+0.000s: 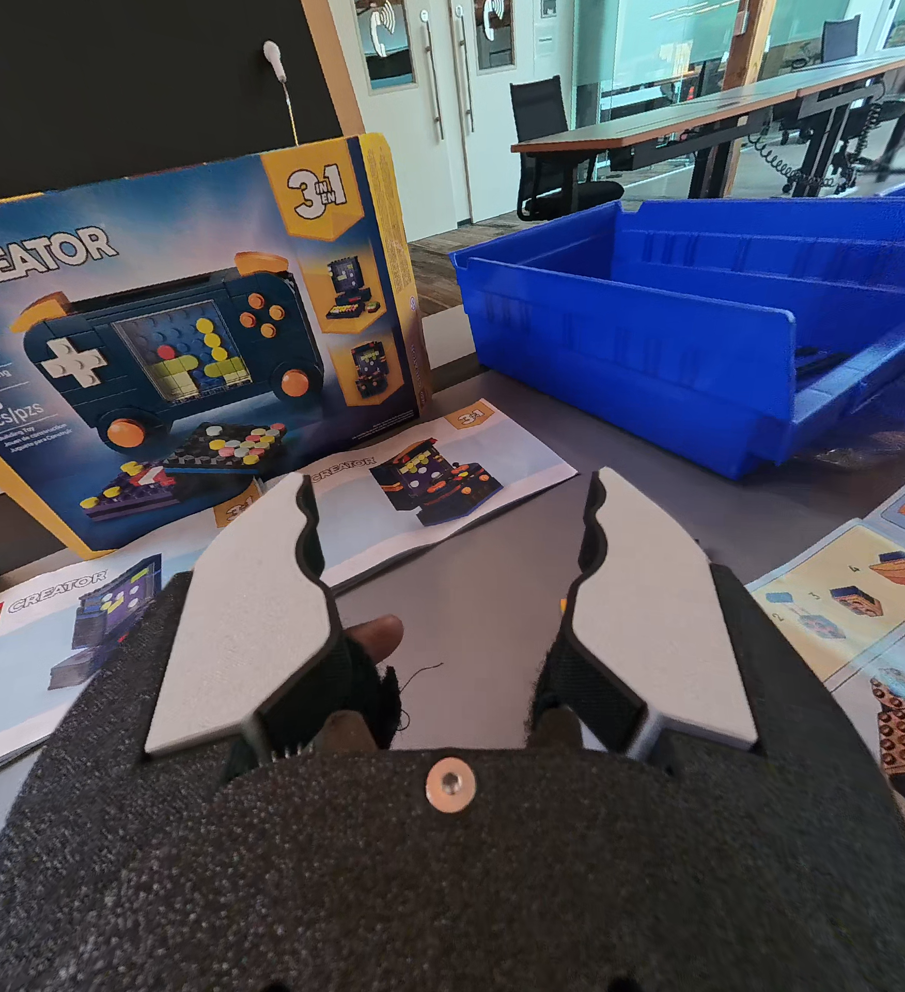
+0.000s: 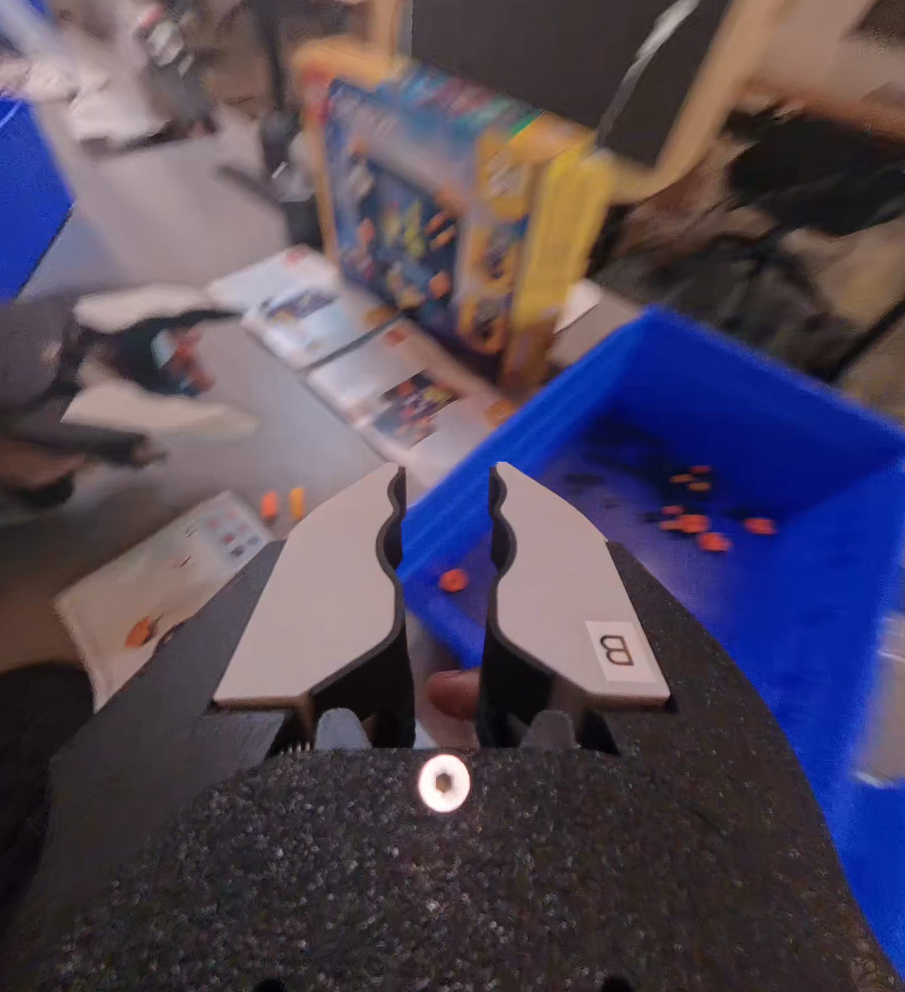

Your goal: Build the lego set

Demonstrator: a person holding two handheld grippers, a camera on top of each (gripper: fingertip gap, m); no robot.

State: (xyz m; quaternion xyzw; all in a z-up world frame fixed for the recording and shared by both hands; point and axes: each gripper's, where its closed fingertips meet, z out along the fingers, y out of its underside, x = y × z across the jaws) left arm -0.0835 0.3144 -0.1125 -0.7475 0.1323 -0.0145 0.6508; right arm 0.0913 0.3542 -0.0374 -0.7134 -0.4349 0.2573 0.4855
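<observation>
Tongs, left (image 1: 450,483): spread wide, holding nothing, above bare tabletop (image 1: 472,617) near a booklet (image 1: 429,494) and a toy box (image 1: 171,333); we keep them level | Tongs, right (image 2: 447,475): slightly apart, nothing between them, over the blue bin (image 2: 708,376) edge; orange pieces (image 2: 708,526) inside; view blurred, so we would slow down.

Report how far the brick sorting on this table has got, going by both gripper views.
Done: orange bricks lie in the blue bin. In hand: nothing; the left gripper gapes over the table, the right gripper hangs open over the bin's edge. Left: two orange pieces lie on the table beside a booklet.
</observation>
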